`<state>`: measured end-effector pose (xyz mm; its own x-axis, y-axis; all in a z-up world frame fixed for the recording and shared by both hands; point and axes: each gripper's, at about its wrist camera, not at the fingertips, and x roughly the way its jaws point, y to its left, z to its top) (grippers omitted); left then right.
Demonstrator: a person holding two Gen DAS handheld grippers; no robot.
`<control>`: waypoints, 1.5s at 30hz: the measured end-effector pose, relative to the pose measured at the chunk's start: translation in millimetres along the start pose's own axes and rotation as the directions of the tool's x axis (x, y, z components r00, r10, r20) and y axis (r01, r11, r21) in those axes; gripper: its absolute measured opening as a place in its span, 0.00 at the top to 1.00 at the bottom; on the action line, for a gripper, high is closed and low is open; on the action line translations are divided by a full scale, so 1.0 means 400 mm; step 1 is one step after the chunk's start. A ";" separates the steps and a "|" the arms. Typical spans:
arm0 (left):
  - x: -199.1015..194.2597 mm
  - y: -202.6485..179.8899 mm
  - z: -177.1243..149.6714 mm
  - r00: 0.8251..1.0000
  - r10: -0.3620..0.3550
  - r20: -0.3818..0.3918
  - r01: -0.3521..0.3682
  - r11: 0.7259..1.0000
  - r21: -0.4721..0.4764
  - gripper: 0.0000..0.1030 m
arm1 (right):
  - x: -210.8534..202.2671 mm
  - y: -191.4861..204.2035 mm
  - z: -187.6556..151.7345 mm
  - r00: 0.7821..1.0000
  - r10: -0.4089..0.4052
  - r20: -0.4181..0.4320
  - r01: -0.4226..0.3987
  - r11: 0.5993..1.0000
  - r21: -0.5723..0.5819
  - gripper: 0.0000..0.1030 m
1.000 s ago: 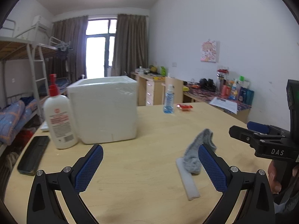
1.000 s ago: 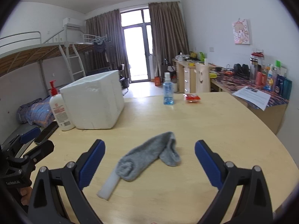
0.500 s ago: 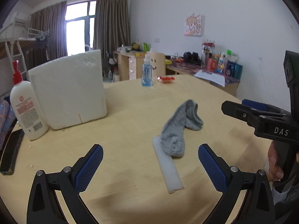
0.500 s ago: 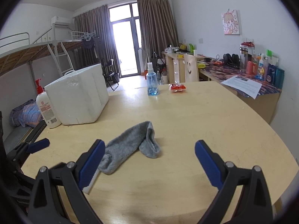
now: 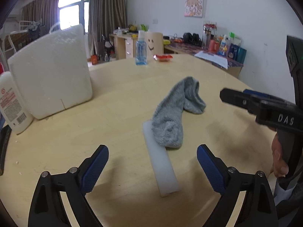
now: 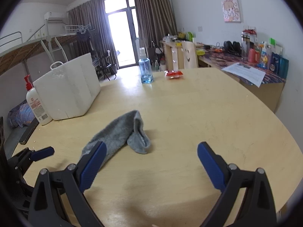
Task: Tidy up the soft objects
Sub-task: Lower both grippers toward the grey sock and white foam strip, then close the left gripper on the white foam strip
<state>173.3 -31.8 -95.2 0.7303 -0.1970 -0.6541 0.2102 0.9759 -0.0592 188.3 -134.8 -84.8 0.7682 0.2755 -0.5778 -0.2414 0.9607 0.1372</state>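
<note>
On the right gripper, "DAS" is printed; its jaws are spread, as are the left gripper's, near the grey sock and white foam strip.

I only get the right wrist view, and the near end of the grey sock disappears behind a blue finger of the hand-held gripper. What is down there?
Observer: In the left wrist view, the near end of the fuzzy grey sock lies on top of a flat white foam strip, which your view hides.
Operator: Is the other gripper holding anything? I see only its tip.
Observer: No. The left hand-held gripper is empty, its blue fingers spread wide apart.
Operator: And who holds mine?
Observer: A bare hand is wrapped around the handle of the right hand-held gripper, at the right edge of the left wrist view.
</note>
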 end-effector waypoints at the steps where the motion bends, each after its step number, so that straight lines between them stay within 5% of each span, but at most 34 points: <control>1: 0.007 -0.003 0.001 1.000 -0.005 -0.015 0.005 1.000 0.002 0.13 | 0.002 -0.003 0.002 1.000 0.004 -0.003 -0.004 1.000 0.004 0.04; 14: 0.046 -0.023 0.002 0.994 0.032 -0.100 -0.031 0.999 0.012 0.28 | 0.013 -0.001 0.013 0.999 0.044 0.001 -0.044 0.999 -0.007 0.04; 29: 0.060 -0.052 0.004 0.988 0.052 -0.147 -0.048 0.998 0.030 0.63 | 0.045 0.026 0.037 0.996 0.084 -0.026 -0.085 0.996 -0.036 0.04; 31: 0.056 -0.051 0.002 0.987 0.062 -0.146 -0.057 0.998 0.033 0.78 | 0.050 0.029 0.038 0.995 0.090 -0.031 -0.091 0.995 -0.038 0.04; 45: 0.047 -0.031 0.004 0.993 0.035 -0.116 -0.034 0.999 0.008 0.82 | 0.107 0.050 0.043 0.992 0.065 -0.109 -0.070 0.997 -0.045 0.04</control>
<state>185.5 -47.8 -105.6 0.6568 -0.1509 -0.7388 0.1902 0.9812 -0.0314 226.5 -103.3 -92.7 0.6820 0.3316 -0.6519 -0.3210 0.9366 0.1407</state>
